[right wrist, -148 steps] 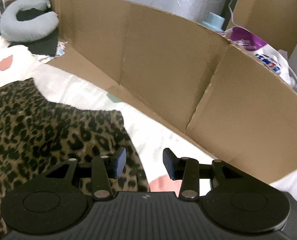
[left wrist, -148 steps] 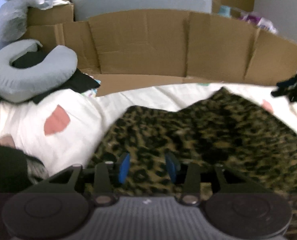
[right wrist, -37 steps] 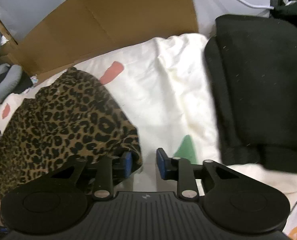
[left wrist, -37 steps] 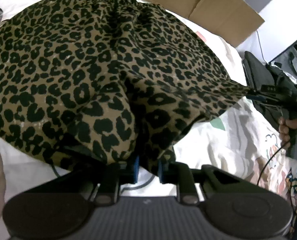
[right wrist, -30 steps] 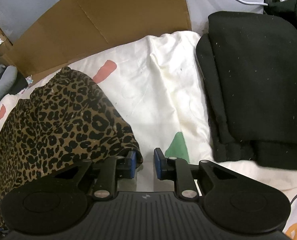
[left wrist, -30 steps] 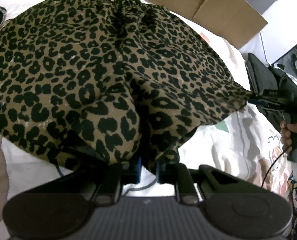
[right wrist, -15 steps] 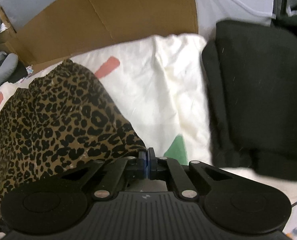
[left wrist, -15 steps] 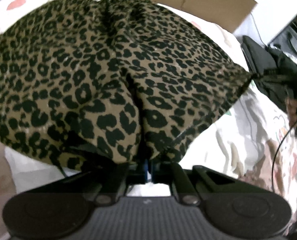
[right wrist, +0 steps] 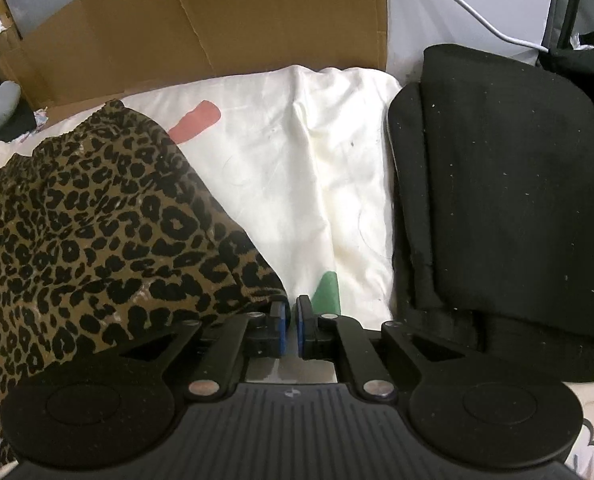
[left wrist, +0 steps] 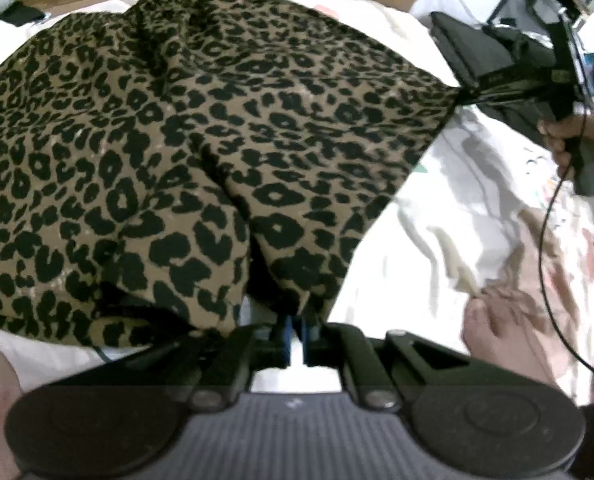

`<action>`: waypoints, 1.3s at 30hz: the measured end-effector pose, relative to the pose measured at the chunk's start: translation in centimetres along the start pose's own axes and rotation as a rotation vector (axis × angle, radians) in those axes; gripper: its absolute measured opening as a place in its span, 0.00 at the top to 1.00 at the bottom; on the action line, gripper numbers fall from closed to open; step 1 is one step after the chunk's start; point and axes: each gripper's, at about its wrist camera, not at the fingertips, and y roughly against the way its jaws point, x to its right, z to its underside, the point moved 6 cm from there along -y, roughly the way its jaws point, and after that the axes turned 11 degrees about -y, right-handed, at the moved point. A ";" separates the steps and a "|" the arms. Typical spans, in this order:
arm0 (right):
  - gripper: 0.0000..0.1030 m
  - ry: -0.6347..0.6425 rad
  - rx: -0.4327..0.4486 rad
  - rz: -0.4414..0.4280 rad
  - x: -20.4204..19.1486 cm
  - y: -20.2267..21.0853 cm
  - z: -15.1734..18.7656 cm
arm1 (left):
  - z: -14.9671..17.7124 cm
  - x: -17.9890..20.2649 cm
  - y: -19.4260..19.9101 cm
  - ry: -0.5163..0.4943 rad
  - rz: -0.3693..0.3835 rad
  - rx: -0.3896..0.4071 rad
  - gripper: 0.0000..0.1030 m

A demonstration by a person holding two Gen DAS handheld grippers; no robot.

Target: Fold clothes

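The leopard-print garment point(left wrist: 201, 128) lies spread over the white bedsheet point(right wrist: 297, 152), its near edge lifted. The left claw point(left wrist: 295, 338) has just eased slightly, yet its nearly closed pads pinch the hem. The right claw point(right wrist: 291, 326) has likewise loosened a little; from across the bed it looks to hold the far corner taut. The cloth is thin, light and floppy, so it will sag and slide; corners and hems are the places to grip. A folded black garment point(right wrist: 505, 208) sits beside it.
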 end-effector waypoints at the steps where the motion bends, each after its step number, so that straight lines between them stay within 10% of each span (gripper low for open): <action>1: 0.87 0.001 0.005 0.002 0.1 0.4 -0.1 | 0.1 0.0 0.4 -0.012 0.005 0.009 0.93; 6: 0.66 -0.006 0.041 0.001 0.7 2.3 -0.5 | 0.0 0.6 2.3 -0.022 0.066 0.042 0.90; 16: 0.63 0.019 0.072 -0.123 -2.3 2.8 -1.0 | -4.1 -1.4 4.2 0.012 0.042 0.254 0.90; 26: 0.63 0.133 0.034 -0.140 -6.7 -0.5 0.4 | -4.4 -4.3 -0.2 0.083 -0.004 0.199 0.91; 39: 0.68 0.211 -0.027 -0.031 -4.9 -1.5 2.3 | -1.6 -1.5 -2.6 0.088 0.116 0.137 0.92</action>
